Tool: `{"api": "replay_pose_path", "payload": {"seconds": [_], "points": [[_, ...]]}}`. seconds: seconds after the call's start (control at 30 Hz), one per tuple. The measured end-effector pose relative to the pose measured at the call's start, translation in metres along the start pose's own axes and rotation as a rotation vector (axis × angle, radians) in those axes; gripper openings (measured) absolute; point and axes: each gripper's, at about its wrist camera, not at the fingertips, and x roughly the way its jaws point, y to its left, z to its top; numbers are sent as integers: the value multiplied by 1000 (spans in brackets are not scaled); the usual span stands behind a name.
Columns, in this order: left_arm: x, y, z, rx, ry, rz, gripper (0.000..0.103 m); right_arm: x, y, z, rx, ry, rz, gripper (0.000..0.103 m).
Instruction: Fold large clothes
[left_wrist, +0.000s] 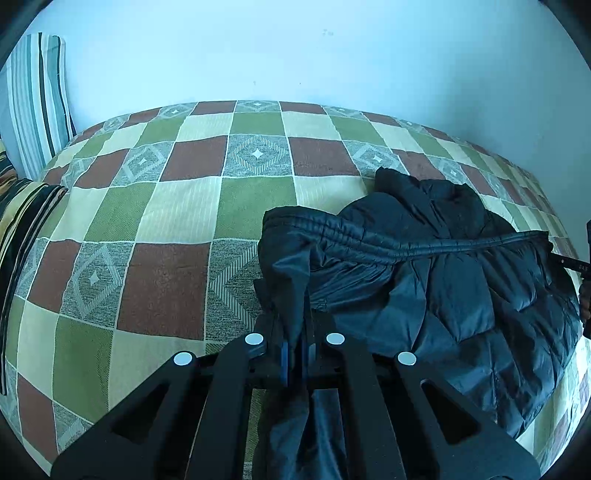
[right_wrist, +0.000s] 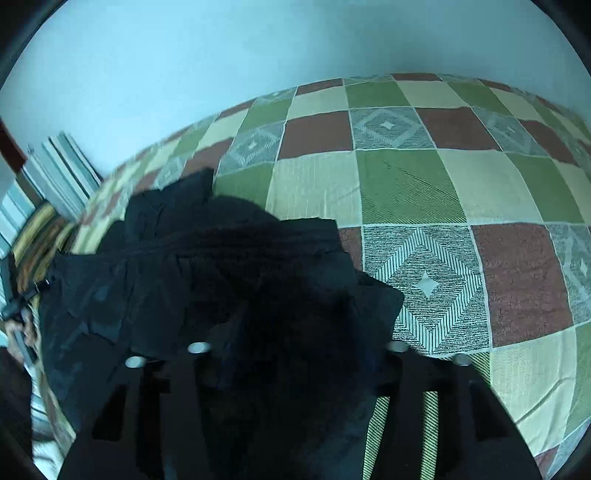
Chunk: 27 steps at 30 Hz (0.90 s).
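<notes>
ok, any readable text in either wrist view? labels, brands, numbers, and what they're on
None readable.
Black bar at the right edge of the left wrist view: small pale marks, too small and blurred to read.
Dark puffer jacket: no label or brand showing.
Checked bedspread: pattern only, no lettering.
Left gripper and right gripper: no markings visible.

Checkered bed (left_wrist: 177, 206), black jacket (left_wrist: 443, 280) atop.
</notes>
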Motion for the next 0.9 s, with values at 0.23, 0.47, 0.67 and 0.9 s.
{"api": "replay_pose_path", "payload": {"seconds": [0.23, 0.47, 0.67, 0.9], "points": [[-9, -3, -2, 3, -40, 21, 4, -18, 20, -1, -85, -77, -67, 6], [-25, -6, 25, 12, -128, 61, 4, -43, 41, 36, -116, -233, -103, 5], [5, 0, 54, -28, -135, 122, 4, -6, 39, 69, -59, -222, -134, 5], [71, 10, 51, -49, -20, 176, 4, 61, 19, 70, -11, -92, -187, 5]]}}
